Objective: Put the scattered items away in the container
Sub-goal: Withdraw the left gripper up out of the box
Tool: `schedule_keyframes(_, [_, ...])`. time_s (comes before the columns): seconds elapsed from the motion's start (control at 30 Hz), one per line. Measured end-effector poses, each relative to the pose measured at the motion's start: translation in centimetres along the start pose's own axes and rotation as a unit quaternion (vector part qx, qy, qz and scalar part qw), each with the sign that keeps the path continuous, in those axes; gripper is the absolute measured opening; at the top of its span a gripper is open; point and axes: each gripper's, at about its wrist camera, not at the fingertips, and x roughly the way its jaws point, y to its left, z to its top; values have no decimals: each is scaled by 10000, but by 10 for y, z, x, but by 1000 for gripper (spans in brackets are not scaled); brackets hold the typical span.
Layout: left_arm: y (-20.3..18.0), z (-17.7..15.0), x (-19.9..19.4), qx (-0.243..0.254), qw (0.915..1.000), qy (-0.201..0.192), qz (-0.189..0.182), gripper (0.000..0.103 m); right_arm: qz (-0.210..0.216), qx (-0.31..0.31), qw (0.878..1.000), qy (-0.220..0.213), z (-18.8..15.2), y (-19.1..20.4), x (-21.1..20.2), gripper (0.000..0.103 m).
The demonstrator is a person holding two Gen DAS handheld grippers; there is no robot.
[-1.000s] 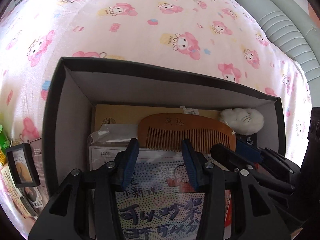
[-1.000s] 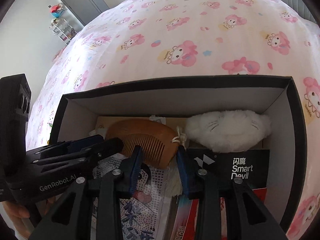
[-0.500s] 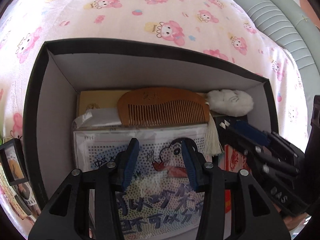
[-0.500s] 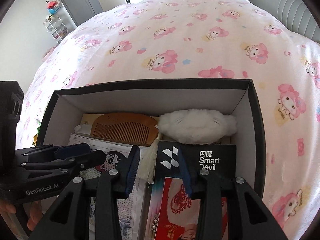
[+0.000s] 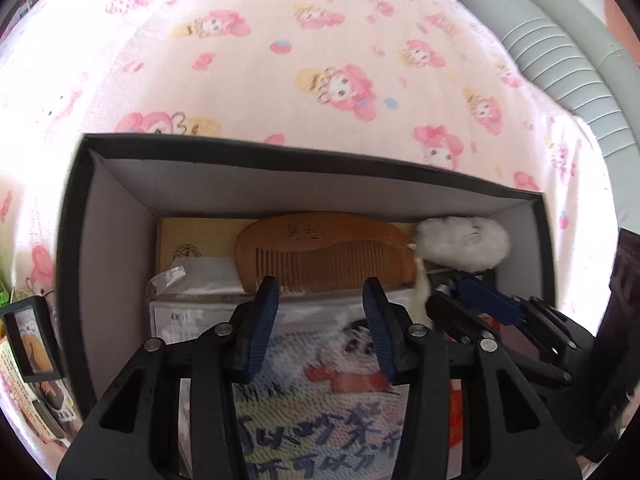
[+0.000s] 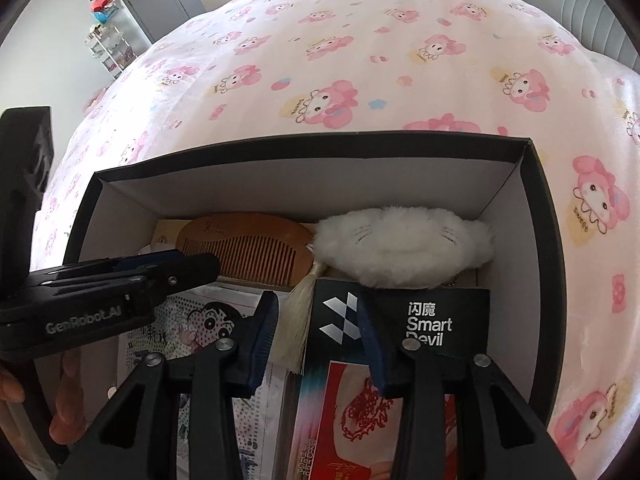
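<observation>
Black outside and pale grey within, the box (image 6: 536,280) sits on the pink-printed bed (image 6: 360,60) and holds a wooden comb (image 6: 244,248), a white plush (image 6: 400,244), a cartoon packet (image 5: 320,380) and a black carton (image 6: 432,320). The comb lies flat at the far wall, its long axis along that wall, teeth toward the cameras, a cream tassel (image 6: 300,320) at its right end. Both tools hang over the box: the left tool (image 5: 320,320) is partly open and empty; the right tool (image 6: 316,332) is opening, its far finger over the carton, gripping nothing.

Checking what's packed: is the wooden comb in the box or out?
In. The wooden comb lies flat inside the box, beside the white plush.
</observation>
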Motion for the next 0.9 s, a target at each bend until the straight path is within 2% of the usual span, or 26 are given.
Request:
schedule_keyframes(0.13, [-11, -19, -33, 69, 9988, -409, -244, 46, -133, 88, 9995, -269, -4, 2, -18, 37])
schedule_keyframes(0.3, [-21, -41, -72, 299, 9962, -796, -176, 46, -335, -135, 9965, -757, -15, 22, -57, 39])
schedule_keyframes(0.4, [-24, -56, -92, 431, 9950, -878, -206, 46, -341, -165, 9942, -1008, -30, 32, -81, 39])
schedule_keyframes(0.63, [-28, -107, -136, 712, 9923, -981, -259, 46, -342, -208, 9910, -1274, -74, 56, -126, 39])
schedule_keyframes(0.9, [-23, -149, -165, 902, 9897, -1113, 60, 45, -322, -290, 9909, -1275, -118, 82, -150, 39])
